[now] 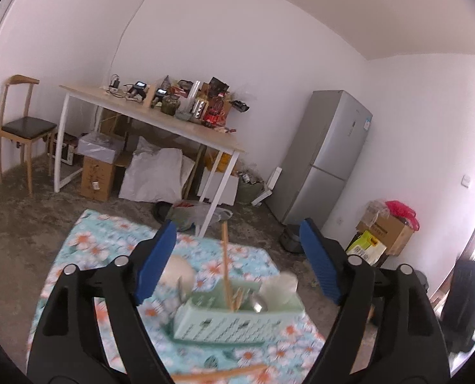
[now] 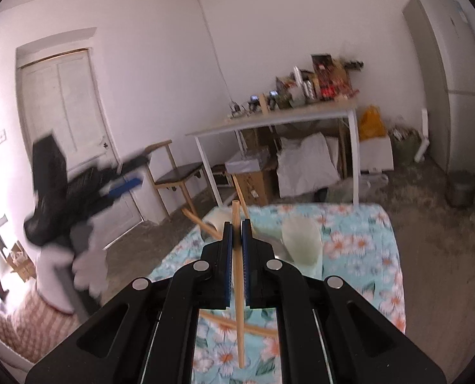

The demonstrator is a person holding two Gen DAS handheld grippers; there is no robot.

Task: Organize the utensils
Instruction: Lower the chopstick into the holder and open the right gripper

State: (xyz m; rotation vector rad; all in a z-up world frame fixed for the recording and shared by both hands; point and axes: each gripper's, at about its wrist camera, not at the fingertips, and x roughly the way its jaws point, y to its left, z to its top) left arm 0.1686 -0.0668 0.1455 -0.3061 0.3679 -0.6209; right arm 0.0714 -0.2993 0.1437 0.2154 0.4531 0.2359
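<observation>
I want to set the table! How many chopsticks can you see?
3 show clearly: the held chopstick clamped in the right gripper, a flat chopstick on the flowery cloth beneath it, and a leaning chopstick in the green basket. More may hide in the basket.

your left gripper: black frame, blue ribbed pads. your right gripper: the same black and blue, around a pale tan chopstick. tablecloth: turquoise, white-and-orange flowers. basket: mint green, dark slots. cup: milky white. spoon: silver.
</observation>
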